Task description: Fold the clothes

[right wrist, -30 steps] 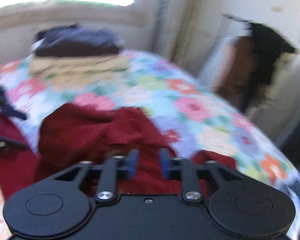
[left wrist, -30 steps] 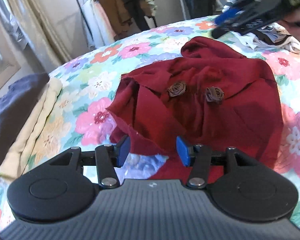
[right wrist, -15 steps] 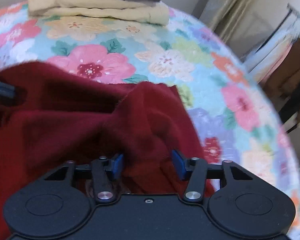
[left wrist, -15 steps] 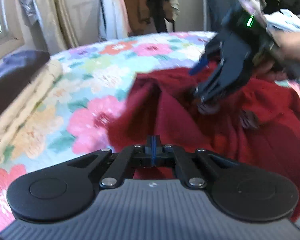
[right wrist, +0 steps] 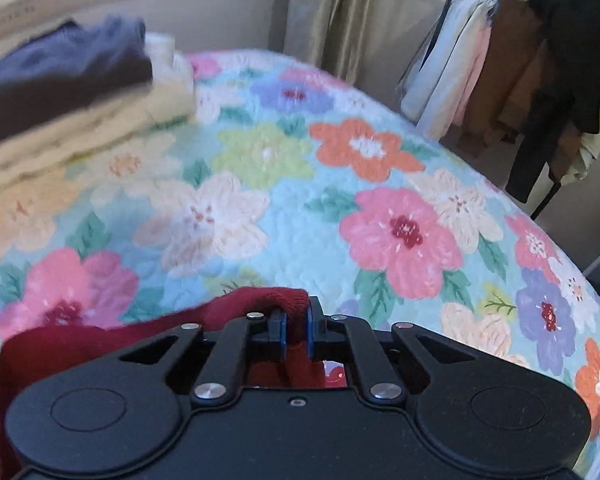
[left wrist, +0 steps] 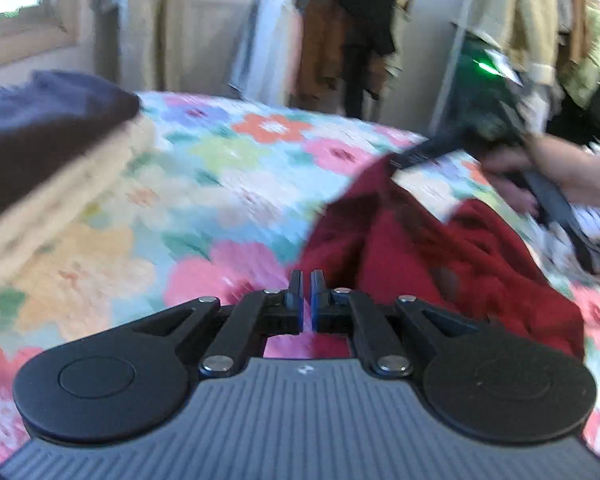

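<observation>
A dark red garment (left wrist: pixel 440 256) lies crumpled on the floral bedspread (left wrist: pixel 228 184), right of centre in the left wrist view. My left gripper (left wrist: pixel 305 294) is shut, its jaws nearly touching, at the garment's left edge; whether cloth is between them is hidden. My right gripper (right wrist: pixel 294 330) is shut on a fold of the red garment (right wrist: pixel 100 340) and holds it above the bedspread (right wrist: pixel 300 200). In the left wrist view the right gripper (left wrist: pixel 428 152) shows at upper right, lifting a corner of the cloth.
A stack of folded clothes, dark blue on cream (right wrist: pixel 72 96), sits at the bed's far left, also in the left wrist view (left wrist: pixel 48 152). A rack of hanging clothes (right wrist: pixel 520 64) stands beyond the bed. Loose pale clothes (left wrist: pixel 588 236) lie at right.
My right gripper has closed on a fold of the red garment and lifted it up and away. My left gripper stays shut and has drawn left to the garment's edge.
</observation>
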Motion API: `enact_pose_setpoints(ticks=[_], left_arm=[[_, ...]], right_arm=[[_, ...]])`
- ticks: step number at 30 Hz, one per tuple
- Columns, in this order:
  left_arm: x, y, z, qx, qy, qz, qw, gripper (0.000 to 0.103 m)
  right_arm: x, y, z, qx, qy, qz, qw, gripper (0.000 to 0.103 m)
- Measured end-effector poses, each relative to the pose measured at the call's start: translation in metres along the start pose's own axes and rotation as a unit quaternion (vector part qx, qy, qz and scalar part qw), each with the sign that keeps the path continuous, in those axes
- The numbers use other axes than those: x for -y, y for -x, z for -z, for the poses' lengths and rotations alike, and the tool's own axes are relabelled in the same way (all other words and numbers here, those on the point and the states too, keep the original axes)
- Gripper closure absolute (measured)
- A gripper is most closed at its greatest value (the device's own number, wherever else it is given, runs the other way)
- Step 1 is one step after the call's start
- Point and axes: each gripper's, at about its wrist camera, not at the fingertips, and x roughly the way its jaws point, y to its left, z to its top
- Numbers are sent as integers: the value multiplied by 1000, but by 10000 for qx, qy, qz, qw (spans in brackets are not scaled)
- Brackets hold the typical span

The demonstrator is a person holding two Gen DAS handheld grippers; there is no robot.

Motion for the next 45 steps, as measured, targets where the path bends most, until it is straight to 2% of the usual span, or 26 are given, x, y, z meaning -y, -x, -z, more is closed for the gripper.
enact_pose_setpoints(ticks=[2, 4, 6, 8, 10, 12, 15, 17, 19, 23, 24, 26, 27, 29, 30, 31, 32, 33, 34, 36, 38, 40, 41, 42, 45], left_arm=[[13, -7, 15, -212, -368, 83, 9991, 83], [25, -12, 27, -321, -674, 171, 9971, 64], [36, -12, 36, -313, -908, 280, 9950, 58], [45, -10, 38, -237, -1045, 395, 9935, 53], [51, -8, 34, -201, -1015, 592, 9929, 42], [50, -10, 25, -223, -687, 735, 9947, 38], [36, -13, 12, -417, 229, 946, 9944, 35], [21, -20, 4, -635, 764, 955, 9905, 35], [13, -32, -5, -949, 1009, 542, 9889, 35], [-1, -54, -20, -989, 1500, 727, 9810, 35], [-3, -61, -23, -971, 1583, 790, 9794, 35], [-3, -71, -27, -787, 1594, 742, 9813, 35], [-2, -77, -27, -767, 1597, 720, 9815, 35], [-1, -93, -24, -966, 1657, 783, 9783, 35], [0, -100, -21, -1089, 1669, 839, 9763, 37], [2, -106, -15, -1221, 1616, 878, 9753, 43], [6, -110, -10, -1363, 1462, 861, 9760, 57], [11, -113, -7, -1487, 1174, 756, 9790, 102], [14, -114, -5, -1538, 838, 567, 9829, 102], [8, -103, -16, -1199, 546, 195, 9911, 102], [0, -92, -27, -833, 275, -175, 9960, 102], [-24, -78, -46, -368, 528, -456, 9969, 102], [-38, -75, -53, -254, 755, -534, 9954, 102], [-52, -72, -59, -149, 992, -607, 9931, 102], [-74, -66, -60, -124, 1374, -636, 9884, 101]], right_arm=[[4, -7, 3, -25, -154, -57, 9999, 89], [7, -14, 5, -44, -317, -120, 9994, 81], [14, -13, 8, 76, -584, -355, 9976, 64], [22, -6, 11, 227, -809, -548, 9950, 59], [30, 0, 9, 348, -996, -758, 9915, 58], [34, -1, 3, 300, -1143, -1006, 9879, 53], [35, -12, -12, -20, -1185, -1406, 9829, 43], [17, -26, -22, -300, -622, -1226, 9901, 41], [-2, -40, -33, -579, -34, -1020, 9931, 41], [-39, -68, -54, -1126, 1140, -596, 9853, 40], [-39, -75, -58, -1231, 1140, -624, 9839, 39], [-39, -90, -65, -1434, 1086, -705, 9812, 38], [-38, -100, -62, -1701, 1020, -871, 9763, 38], [-35, -115, -52, -2170, 911, -1162, 9649, 38], [-35, -116, -46, -2139, 887, -1161, 9659, 39], [-34, -112, -42, -2008, 863, -1239, 9679, 41], [-32, -107, -39, -1870, 839, -1325, 9698, 69], [-30, -102, -36, -1730, 815, -1411, 9713, 91], [-29, -93, -35, -1529, 918, -1276, 9757, 91], [-27, -74, -35, -1111, 1145, -961, 9825, 92], [-15, -52, -43, -562, 999, -587, 9917, 92], [6, -35, -47, 10, 440, -274, 9987, 92], [18, -29, -47, 267, 114, -104, 9995, 100], [27, -26, -46, 468, -150, 136, 9987, 100], [45, -22, -43, 753, -722, 320, 9940, 100]])
